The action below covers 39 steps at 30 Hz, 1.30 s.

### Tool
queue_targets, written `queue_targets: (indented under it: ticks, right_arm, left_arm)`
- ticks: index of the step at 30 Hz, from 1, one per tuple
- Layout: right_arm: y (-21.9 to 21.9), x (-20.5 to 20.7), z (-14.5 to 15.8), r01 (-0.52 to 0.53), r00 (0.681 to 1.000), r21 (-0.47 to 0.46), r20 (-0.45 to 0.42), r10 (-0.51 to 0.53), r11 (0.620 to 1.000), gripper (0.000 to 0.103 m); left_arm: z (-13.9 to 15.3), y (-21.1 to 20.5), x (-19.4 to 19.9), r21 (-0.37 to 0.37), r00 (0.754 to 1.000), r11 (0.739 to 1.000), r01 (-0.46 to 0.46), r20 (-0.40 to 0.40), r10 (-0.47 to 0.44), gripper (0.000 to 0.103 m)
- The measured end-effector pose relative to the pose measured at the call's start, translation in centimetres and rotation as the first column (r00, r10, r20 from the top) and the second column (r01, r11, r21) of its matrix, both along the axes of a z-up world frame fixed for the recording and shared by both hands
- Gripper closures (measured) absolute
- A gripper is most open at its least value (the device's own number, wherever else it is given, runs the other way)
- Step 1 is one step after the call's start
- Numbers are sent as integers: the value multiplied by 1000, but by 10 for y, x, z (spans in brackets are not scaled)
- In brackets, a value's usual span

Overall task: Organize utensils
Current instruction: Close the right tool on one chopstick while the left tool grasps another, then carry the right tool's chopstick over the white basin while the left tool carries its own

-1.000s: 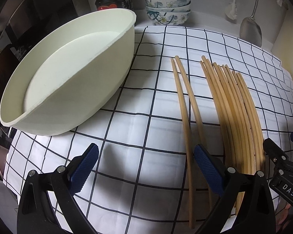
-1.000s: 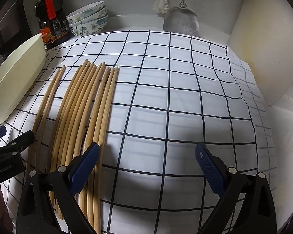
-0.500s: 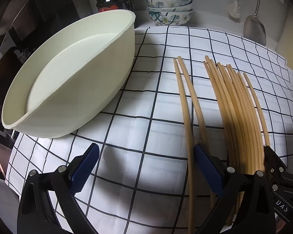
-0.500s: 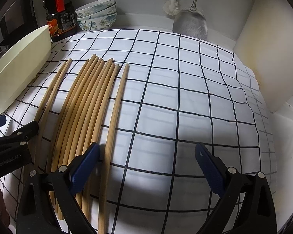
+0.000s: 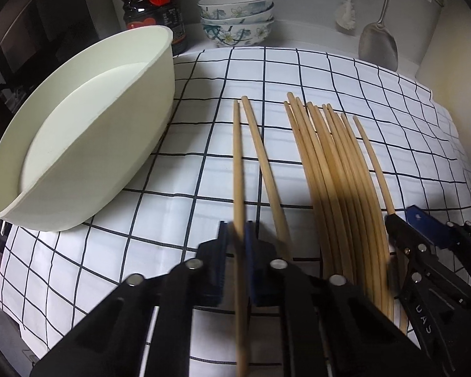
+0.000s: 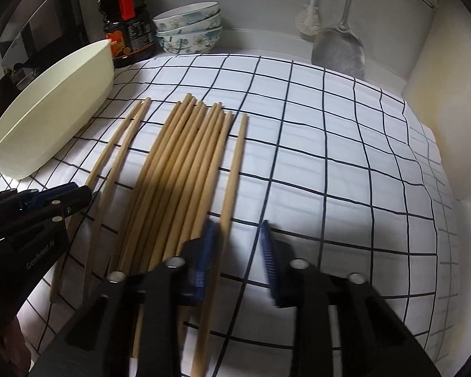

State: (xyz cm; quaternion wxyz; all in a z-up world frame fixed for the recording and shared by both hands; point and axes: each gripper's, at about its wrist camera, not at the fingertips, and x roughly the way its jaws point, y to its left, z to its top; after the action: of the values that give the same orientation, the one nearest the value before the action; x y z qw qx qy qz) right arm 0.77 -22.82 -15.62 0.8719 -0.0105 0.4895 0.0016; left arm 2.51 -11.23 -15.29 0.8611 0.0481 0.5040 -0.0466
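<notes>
Several bamboo chopsticks lie on a checked cloth (image 5: 314, 72). My left gripper (image 5: 235, 260) is shut on the leftmost chopstick (image 5: 238, 169); a second loose chopstick (image 5: 267, 172) lies just right of it. A tight bundle of chopsticks (image 5: 339, 182) lies further right, also in the right wrist view (image 6: 179, 176). My right gripper (image 6: 238, 257) is partly closed, still open, around the rightmost single chopstick (image 6: 234, 176), which lies against its left finger. A cream oval bowl (image 5: 88, 144) sits at the left.
A dark sauce bottle (image 5: 154, 3) and stacked floral bowls (image 5: 235, 19) stand at the back. A metal spatula (image 6: 339, 47) and a brush (image 6: 307, 22) hang on the back wall. A cream wall (image 6: 449, 94) bounds the right side.
My left gripper has shifted right and closed on the leftmost chopstick. My right gripper has narrowed around the rightmost chopstick, which had rolled away from the bundle.
</notes>
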Motion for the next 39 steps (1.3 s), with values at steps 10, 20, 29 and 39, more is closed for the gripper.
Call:
queue_targets:
  ticks: [10, 20, 29, 39]
  right_arm:
    - [-12, -4, 7, 38, 999, 94, -8, -38, 995, 97]
    - [-3, -5, 75, 51, 996, 153, 69, -63, 987, 97]
    - [80, 36, 129, -97, 985, 195, 161, 65, 976, 97]
    - [182, 109, 131, -207, 972, 252, 165, 169, 945, 97]
  left_arm:
    - [12, 5, -2, -57, 1000, 998, 26, -4, -27, 96]
    - [73, 27, -1, -142, 998, 989, 44, 53, -37, 96]
    - [131, 112, 18, -140, 986, 989, -46, 155, 68, 96]
    - [134, 209, 77, -79, 981, 990, -115, 146, 126, 96]
